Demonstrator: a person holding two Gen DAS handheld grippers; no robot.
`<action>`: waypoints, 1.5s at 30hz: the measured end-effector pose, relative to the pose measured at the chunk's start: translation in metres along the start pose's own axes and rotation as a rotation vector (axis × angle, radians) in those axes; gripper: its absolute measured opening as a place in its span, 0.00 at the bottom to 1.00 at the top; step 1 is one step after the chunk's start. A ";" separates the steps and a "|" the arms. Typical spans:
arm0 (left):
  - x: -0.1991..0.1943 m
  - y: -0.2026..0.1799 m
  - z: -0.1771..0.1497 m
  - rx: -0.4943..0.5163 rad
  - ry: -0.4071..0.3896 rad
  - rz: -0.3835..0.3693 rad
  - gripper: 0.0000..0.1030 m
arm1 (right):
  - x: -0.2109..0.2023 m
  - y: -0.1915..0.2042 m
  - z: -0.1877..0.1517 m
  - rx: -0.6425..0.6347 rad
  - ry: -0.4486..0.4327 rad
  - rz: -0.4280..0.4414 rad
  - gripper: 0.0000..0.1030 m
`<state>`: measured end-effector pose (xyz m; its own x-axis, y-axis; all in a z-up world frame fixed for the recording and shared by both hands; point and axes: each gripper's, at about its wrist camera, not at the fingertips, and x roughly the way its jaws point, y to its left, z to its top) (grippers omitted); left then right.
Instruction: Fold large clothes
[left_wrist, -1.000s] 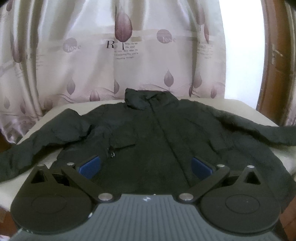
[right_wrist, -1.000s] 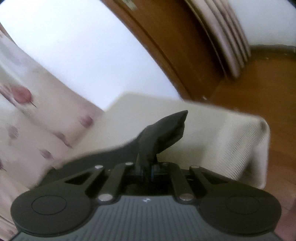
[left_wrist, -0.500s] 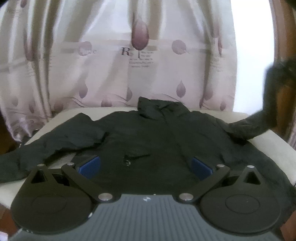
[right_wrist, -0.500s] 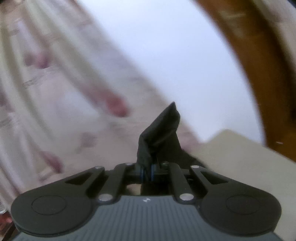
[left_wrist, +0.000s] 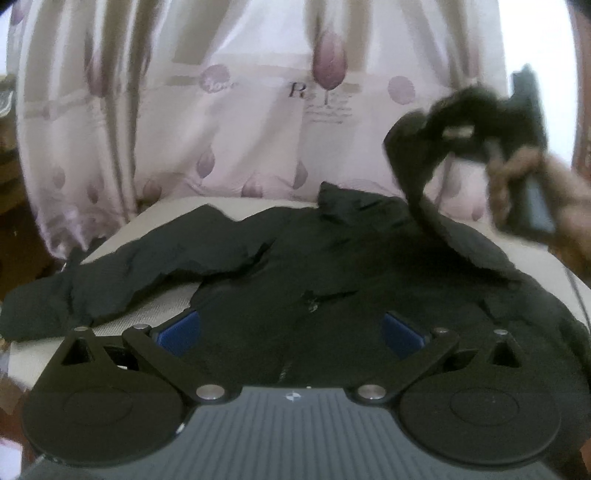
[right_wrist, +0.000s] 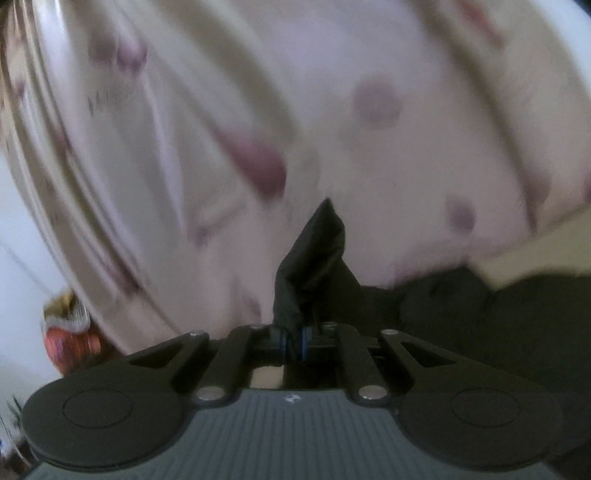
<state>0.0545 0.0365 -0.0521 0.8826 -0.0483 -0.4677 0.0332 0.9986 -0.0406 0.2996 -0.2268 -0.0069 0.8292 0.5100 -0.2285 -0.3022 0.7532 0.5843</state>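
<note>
A: Black jacket (left_wrist: 295, 266) spread flat on the cream bench (left_wrist: 532, 254), collar at the far edge, front facing up, hem at the near side. Left sleeve (left_wrist: 110, 280) stretched out across the left of the bench, cuff past its left edge.

B: And the right sleeve (right_wrist: 314, 266)?

A: Lifted off the bench. Pinched at the cuff by the right hand-held gripper (right_wrist: 291, 345), blue pads pressed nearly together on the fabric, cuff end poking up beyond them. From the left wrist view, hanging in the air at the far right above the jacket's right shoulder, cloth trailing down to the body.

B: Anything of the person?

A: One hand (left_wrist: 524, 192) wrapped round the handle of that right hand-held gripper, blurred.

B: Left hand-held gripper (left_wrist: 291, 332)?

A: Spread wide, hovering at the near side over the jacket's lower front, blue pads (left_wrist: 181, 330) well apart, nothing gripped between them. Zip running up the middle of the jacket between the two pads.

B: Background?

A: Pale curtain (left_wrist: 258, 110) with purple leaf shapes and some print hanging just behind the bench. Blurred in the right wrist view, with the dark jacket body low at the right.
</note>
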 end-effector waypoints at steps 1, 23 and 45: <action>0.002 0.004 -0.001 -0.007 0.009 0.004 1.00 | 0.013 0.001 -0.010 -0.007 0.028 -0.009 0.07; 0.018 0.031 -0.008 -0.112 0.064 0.039 1.00 | 0.091 -0.014 -0.112 -0.138 0.337 0.065 0.51; 0.028 0.215 -0.007 -0.535 0.051 0.204 0.95 | -0.336 -0.093 -0.156 -0.225 0.124 -0.294 0.84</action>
<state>0.0828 0.2497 -0.0804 0.8222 0.1298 -0.5542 -0.3887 0.8393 -0.3800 -0.0237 -0.4034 -0.1059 0.8370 0.2949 -0.4609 -0.1672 0.9399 0.2978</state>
